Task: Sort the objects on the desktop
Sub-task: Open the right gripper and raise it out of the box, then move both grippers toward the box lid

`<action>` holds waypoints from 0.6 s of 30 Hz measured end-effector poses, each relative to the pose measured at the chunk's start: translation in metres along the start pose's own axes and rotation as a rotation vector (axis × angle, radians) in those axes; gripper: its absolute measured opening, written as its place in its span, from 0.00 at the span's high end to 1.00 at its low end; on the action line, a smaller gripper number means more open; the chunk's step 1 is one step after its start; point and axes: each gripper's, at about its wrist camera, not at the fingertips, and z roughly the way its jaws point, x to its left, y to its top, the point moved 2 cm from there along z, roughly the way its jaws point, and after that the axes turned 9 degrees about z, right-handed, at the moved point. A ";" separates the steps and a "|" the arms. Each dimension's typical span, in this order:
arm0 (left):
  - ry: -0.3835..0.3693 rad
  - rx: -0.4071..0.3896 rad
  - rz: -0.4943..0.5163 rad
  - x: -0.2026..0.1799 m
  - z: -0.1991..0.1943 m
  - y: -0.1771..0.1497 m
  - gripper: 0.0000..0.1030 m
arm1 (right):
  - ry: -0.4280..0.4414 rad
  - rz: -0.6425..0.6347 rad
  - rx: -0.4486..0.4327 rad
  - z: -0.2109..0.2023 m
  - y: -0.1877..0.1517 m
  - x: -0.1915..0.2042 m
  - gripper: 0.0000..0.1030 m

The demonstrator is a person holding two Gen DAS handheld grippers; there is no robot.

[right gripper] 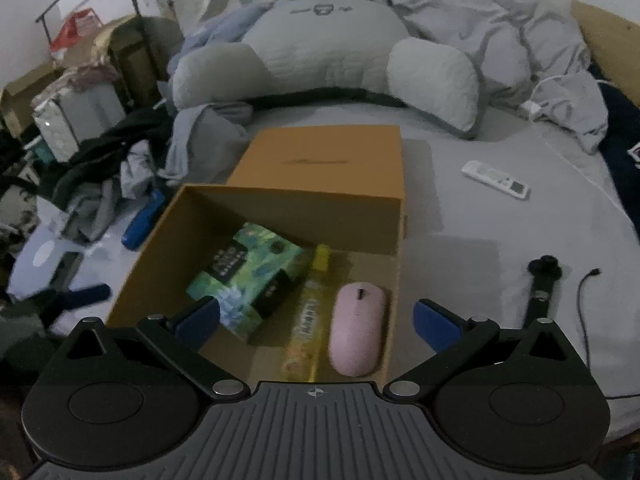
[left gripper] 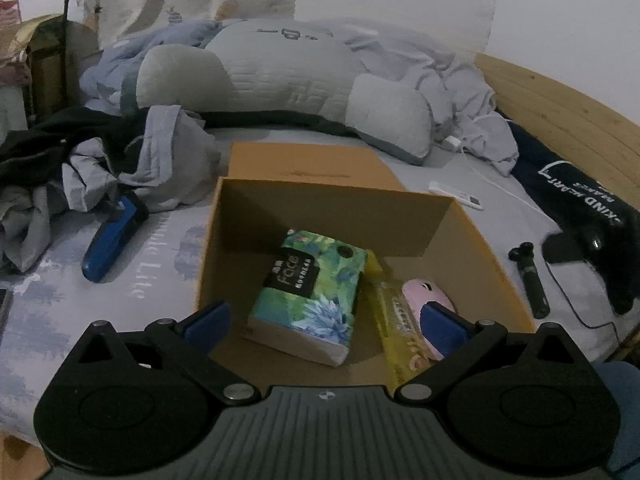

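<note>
Both claws gape empty — tissue pack point(left gripper: 308, 292), mouse point(right gripper: 357, 328) inside box point(right gripper: 168, 232).

Matt cardboard box point(right gripper: 280, 216), wooden headboard point(left gripper: 560, 108)

One box point(right gripper: 192, 216), one tissue pack point(right gripper: 248, 276), one pink mouse point(right gripper: 358, 328), one yellow tube point(right gripper: 310, 312), one remote point(right gripper: 496, 179).

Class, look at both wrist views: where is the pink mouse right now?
The pink mouse lies inside the open cardboard box, at its right side, beside the yellow tube, with the tissue pack further left.
</note>
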 end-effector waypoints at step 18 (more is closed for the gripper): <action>0.029 0.038 0.017 0.015 0.005 0.018 0.00 | -0.015 0.091 0.014 0.020 -0.032 -0.030 0.00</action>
